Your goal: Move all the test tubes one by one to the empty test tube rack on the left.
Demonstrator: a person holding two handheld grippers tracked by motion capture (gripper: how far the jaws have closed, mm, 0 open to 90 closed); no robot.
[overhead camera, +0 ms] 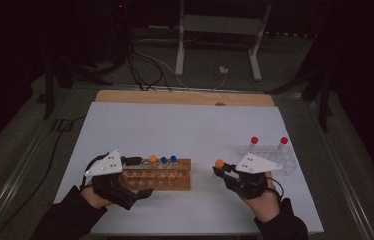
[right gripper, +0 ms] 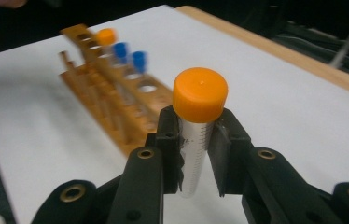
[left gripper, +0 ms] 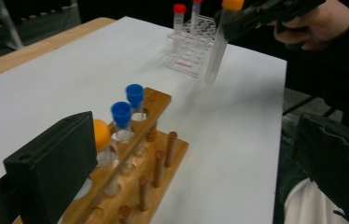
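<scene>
A clear tube with an orange cap (right gripper: 199, 94) stands upright between the pads of my right gripper (right gripper: 196, 140), which is shut on it just under the cap. In the high view that gripper (overhead camera: 221, 171) holds the tube (overhead camera: 219, 163) above the white mat, between the two racks. The left gripper view shows the tube (left gripper: 217, 51) hanging tilted in front of the clear rack (left gripper: 189, 46). The wooden rack (overhead camera: 160, 176) carries one orange-capped tube (left gripper: 101, 134) and two blue-capped tubes (left gripper: 122, 114). My left gripper (overhead camera: 140, 178) stands open, its jaws wide apart astride the rack's left end.
The clear plastic rack (overhead camera: 271, 159) at the right holds two red-capped tubes (overhead camera: 254, 140). A white mat (overhead camera: 185, 125) covers the table, with a strip of bare wood (overhead camera: 185, 97) along the far edge. Cables and a metal stand lie on the floor beyond.
</scene>
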